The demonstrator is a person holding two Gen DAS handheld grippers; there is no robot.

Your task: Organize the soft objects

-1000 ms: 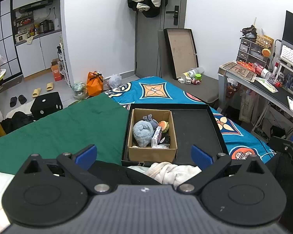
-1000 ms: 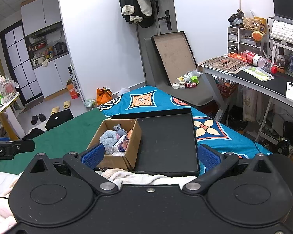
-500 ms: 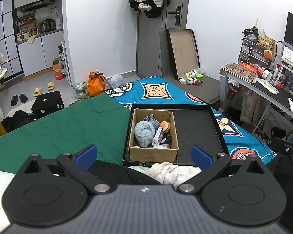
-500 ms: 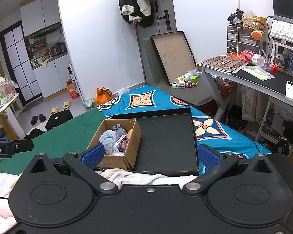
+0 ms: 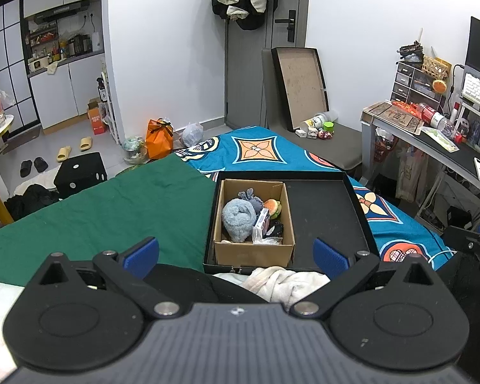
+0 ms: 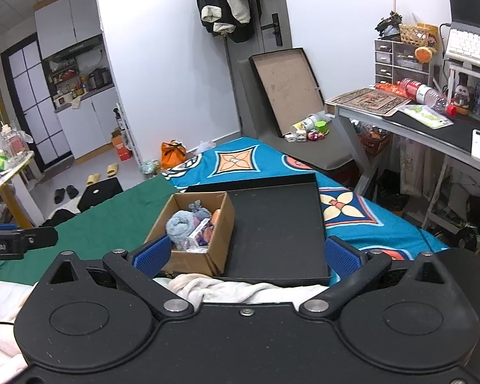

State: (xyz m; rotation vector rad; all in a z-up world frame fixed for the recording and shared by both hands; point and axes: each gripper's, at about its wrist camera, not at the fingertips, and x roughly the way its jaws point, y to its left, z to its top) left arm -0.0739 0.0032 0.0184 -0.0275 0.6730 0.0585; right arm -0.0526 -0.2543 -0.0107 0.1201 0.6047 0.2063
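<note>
A cardboard box (image 5: pixel 254 249) (image 6: pixel 220 224) stands in the left half of a shallow black tray (image 5: pixel 326 211) (image 6: pixel 275 224) on the bed. It holds a rolled light-blue towel (image 5: pixel 238 220) (image 6: pixel 179 225), a grey plush (image 5: pixel 251 196), a small burger toy (image 5: pixel 272 207) and a small printed packet (image 5: pixel 261 222). A cream fleece cloth (image 5: pixel 281 283) (image 6: pixel 227 289) lies just in front of the tray. My left gripper (image 5: pixel 236 254) is open and empty, held above that cloth. My right gripper (image 6: pixel 244 256) is open and empty, also short of the tray.
The bed has a green sheet (image 5: pixel 112 211) on the left and a blue patterned cover (image 5: pixel 259 153) on the right. A desk (image 6: pixel 432 128) with clutter stands at the right. A black lid (image 5: pixel 300 86) leans on the far wall. Floor clutter lies at the far left.
Both views have shifted only slightly; the scene has drifted a little. Both grippers stay open and nothing in the box has moved.
</note>
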